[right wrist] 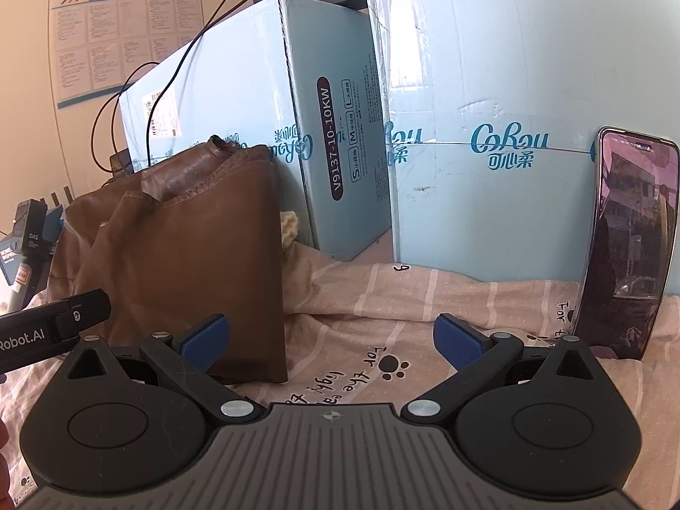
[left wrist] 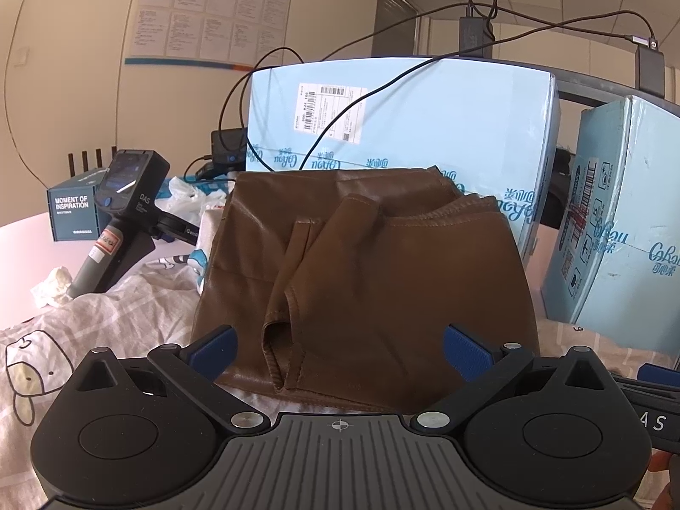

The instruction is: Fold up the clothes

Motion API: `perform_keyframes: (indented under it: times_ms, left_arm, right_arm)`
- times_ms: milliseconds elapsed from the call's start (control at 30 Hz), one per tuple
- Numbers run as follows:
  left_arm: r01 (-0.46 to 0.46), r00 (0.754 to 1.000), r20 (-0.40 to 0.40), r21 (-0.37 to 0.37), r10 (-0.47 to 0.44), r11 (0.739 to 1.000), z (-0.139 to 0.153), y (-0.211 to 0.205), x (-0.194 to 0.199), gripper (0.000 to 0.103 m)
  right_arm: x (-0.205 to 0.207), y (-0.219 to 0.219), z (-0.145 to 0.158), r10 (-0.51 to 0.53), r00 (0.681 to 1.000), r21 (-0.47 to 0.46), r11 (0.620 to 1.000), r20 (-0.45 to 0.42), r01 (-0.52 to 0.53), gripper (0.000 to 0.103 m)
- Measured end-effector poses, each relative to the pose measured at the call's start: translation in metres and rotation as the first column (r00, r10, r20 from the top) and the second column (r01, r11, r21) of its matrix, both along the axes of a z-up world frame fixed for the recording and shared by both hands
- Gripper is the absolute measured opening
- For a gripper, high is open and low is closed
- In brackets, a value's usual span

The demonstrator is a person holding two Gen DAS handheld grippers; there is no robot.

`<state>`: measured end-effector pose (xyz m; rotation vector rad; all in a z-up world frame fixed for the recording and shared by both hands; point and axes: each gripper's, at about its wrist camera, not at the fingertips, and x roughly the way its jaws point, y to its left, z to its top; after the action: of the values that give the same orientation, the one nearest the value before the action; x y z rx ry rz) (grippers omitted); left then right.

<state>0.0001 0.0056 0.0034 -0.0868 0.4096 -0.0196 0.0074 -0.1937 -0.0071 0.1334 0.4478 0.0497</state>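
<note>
Folding status: brown leather-look garment (left wrist: 365,280) already lies as a compact folded stack on the printed bedsheet (right wrist: 446,297), its far end against the left light-blue carton (left wrist: 403,114); judged near done or due a final tidy.
Left gripper (left wrist: 340,350): released, blue pads spread wide, nothing between them, just short of the garment's near hem.
Right gripper (right wrist: 331,344): also released and empty, sitting off the stack's right edge, its left pad (right wrist: 206,342) overlapping the garment's near right corner in view; contact cannot be told.
Loose part: a narrow flap (left wrist: 293,297) curls up on top near the front hem, not lying flat.
How to do it well: judged best to pinch that flap at its free end, lay it flat, then press along the fold; grip stitched edges, since the slick surface may slip; keep both tools level so layers don't slide.
Risk: phone (right wrist: 629,246) leans upright against the right carton (right wrist: 488,127), near the right tool; a wide sweep could tip it.
Counts: garments being folded 1; grippers 2; blue cartons 2; phones 1; spare handheld gripper (left wrist: 114,221) 1 at left; small dark box (left wrist: 72,212) 1; crumpled tissue (left wrist: 53,284) 1.
</note>
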Motion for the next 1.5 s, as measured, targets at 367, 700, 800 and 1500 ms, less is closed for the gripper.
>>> perform_keyframes:
  times_ms: [367,700,800,1500]
  left_arm:
    - [0.004,1.000,-0.002,0.000,-0.004,1.000,0.000,0.000,0.000,0.103]
    - [0.020,1.000,0.000,-0.079,-0.020,0.997,0.005,0.013,-0.003,0.103]
    - [0.008,1.000,0.018,-0.080,-0.007,0.997,0.007,0.015,-0.007,0.103]
    - [0.196,0.959,0.233,-0.146,-0.159,0.970,0.016,0.017,-0.047,0.103]
  right_arm:
    - [0.000,-0.002,0.002,-0.004,1.000,0.003,1.000,0.002,0.004,0.103]
    - [-0.009,0.006,0.006,-0.008,0.999,-0.027,1.000,0.041,0.009,0.103]
    - [-0.014,0.010,0.008,-0.010,0.998,-0.043,0.999,0.055,0.013,0.103]
    - [-0.092,0.030,0.031,-0.156,0.985,-0.165,0.972,0.074,0.166,0.103]
